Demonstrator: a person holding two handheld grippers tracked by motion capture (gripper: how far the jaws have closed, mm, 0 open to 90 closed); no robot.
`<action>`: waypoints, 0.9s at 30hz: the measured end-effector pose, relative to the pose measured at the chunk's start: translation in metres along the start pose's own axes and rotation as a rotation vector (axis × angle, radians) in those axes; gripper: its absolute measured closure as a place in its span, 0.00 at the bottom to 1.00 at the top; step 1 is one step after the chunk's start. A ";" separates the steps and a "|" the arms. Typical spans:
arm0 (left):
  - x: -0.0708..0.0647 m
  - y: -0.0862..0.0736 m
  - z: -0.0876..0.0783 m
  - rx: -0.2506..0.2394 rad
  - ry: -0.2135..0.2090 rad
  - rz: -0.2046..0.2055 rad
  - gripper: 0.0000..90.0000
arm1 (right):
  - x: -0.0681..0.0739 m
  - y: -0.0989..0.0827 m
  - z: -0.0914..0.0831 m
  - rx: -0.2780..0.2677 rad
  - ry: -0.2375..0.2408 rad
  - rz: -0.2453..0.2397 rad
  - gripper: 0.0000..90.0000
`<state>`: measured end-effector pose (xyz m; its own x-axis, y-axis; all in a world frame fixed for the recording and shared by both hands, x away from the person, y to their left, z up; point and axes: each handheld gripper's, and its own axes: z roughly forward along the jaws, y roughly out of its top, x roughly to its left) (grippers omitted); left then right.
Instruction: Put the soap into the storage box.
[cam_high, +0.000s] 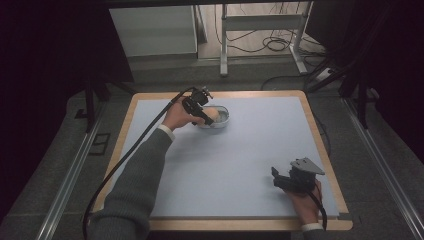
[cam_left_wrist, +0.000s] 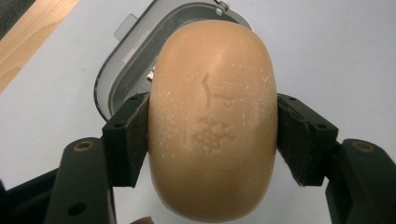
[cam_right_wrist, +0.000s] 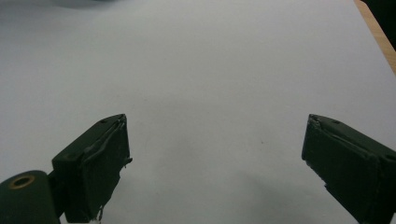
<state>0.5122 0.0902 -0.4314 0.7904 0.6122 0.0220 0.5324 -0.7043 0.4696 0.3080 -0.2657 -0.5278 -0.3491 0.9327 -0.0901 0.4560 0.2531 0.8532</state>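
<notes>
A tan oval bar of soap (cam_left_wrist: 212, 126) with a stamped mark sits between the two black pads of my left gripper (cam_left_wrist: 212, 140), which is shut on it. Just beyond and below the soap lies a grey-rimmed soap dish (cam_left_wrist: 112, 79). From above, the left gripper (cam_high: 202, 114) holds the soap (cam_high: 214, 114) over the dish (cam_high: 223, 121) at the far middle of the table. My right gripper (cam_right_wrist: 215, 163) stands open over bare blue mat, nothing between its jaws; it rests near the front right edge (cam_high: 280, 181).
A pale blue mat (cam_high: 240, 155) covers the wooden table (cam_high: 320, 145). The left gripper's cable (cam_high: 125, 160) trails along the left side. Beyond the table stand a desk frame (cam_high: 260, 30) and floor cables.
</notes>
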 end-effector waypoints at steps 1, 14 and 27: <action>0.001 0.001 0.001 -0.004 0.000 0.000 0.36 | 0.000 0.000 0.000 0.000 0.000 -0.001 0.09; 0.010 0.014 0.021 0.011 -0.027 0.007 0.36 | 0.000 0.000 0.000 0.002 -0.002 -0.003 0.09; 0.013 0.018 0.040 0.039 -0.041 0.007 0.36 | 0.000 0.000 0.000 0.001 -0.002 -0.003 0.09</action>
<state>0.5442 0.0705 -0.4582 0.8053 0.5927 -0.0114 0.5378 -0.7223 0.4349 0.3078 -0.2652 -0.5278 -0.3487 0.9326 -0.0936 0.4563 0.2561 0.8522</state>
